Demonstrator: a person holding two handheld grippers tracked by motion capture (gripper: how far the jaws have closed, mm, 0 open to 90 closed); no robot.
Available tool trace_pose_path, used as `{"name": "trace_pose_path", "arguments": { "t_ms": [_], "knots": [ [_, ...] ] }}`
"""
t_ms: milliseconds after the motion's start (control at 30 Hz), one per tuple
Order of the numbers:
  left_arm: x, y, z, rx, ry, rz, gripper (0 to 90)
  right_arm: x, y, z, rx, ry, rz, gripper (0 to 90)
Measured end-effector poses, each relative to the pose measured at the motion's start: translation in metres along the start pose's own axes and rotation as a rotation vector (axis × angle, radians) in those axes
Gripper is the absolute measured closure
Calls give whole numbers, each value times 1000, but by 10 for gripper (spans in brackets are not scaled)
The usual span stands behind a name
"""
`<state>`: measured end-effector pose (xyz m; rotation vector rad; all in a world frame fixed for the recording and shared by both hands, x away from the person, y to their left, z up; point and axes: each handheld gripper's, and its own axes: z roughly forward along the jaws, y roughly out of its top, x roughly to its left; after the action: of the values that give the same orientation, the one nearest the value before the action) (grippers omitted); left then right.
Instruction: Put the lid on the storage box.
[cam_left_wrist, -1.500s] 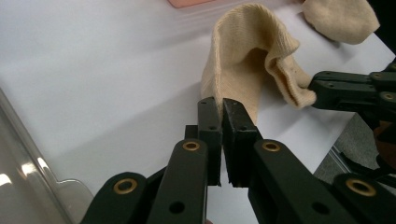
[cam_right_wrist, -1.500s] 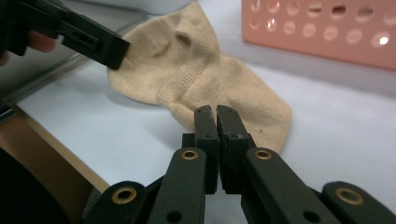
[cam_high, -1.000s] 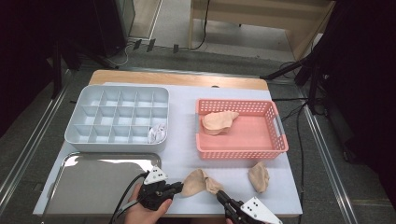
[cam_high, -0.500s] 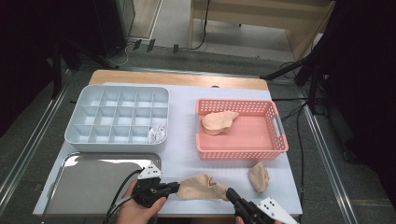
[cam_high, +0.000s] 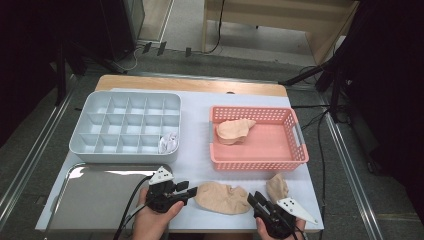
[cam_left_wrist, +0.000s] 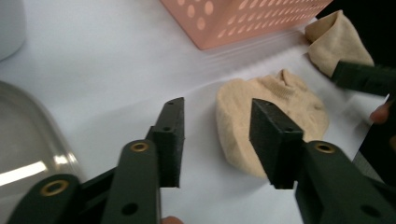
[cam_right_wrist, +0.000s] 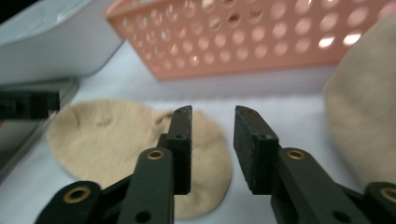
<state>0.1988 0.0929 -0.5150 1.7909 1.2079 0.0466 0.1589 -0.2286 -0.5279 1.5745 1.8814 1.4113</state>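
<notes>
From the high view, a flattened beige sock (cam_high: 222, 198) lies on the white table cover (cam_high: 195, 165) at the near edge, between the left gripper (cam_high: 192, 191) and the right gripper (cam_high: 253, 200). Both grippers have their jaws parted and grip nothing.

The left gripper view shows the gap between its own jaws, with the sock (cam_left_wrist: 275, 116) lying just beyond them on the cover; the far jaw overlaps the sock's near edge, and contact cannot be told. It also shows the ribbed cuff of the sock, a detail too small in the high view. The right gripper view shows its jaws apart just over the sock's (cam_right_wrist: 116, 140) opposite end, with the left gripper's jaw tip at the frame's left edge.

Count, from the high view:
- Beige socks: three. One between the grippers, one bunched sock (cam_high: 277, 187) just beside the right gripper, one inside the pink basket (cam_high: 295, 131).
- Baskets: one.
- Grey compartment trays (cam_high: 100, 102): one, with a white item (cam_high: 168, 143) in a near-row cell.
- Metal trays (cam_high: 95, 197): one.
</notes>
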Motion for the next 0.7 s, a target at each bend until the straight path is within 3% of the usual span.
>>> {"name": "trace_pose_path", "arguments": {
  "t_ms": [67,167,233,300,433,533,600,700],
  "knots": [
    [-3,-2,5,19,-1,12,544,2,-6,6,50,-16,-15,661],
    [-6,-5,9,57,0,40,732,5,-11,11,71,-43,-50,682],
    [-6,-6,10,75,-4,47,846,8,-11,12,77,-61,-70,762],
    [-7,-6,9,74,0,53,876,11,-12,15,85,-54,-100,860],
    [-7,-6,9,48,-7,46,883,12,-3,18,70,-86,-154,879],
    [-9,-6,10,41,-15,51,860,6,2,20,55,-113,-139,873],
    [-9,-7,11,56,1,56,781,2,2,20,55,-119,-117,825],
    [-9,-8,8,48,-4,66,638,-4,9,6,1,-79,-79,759]
  ]
}}
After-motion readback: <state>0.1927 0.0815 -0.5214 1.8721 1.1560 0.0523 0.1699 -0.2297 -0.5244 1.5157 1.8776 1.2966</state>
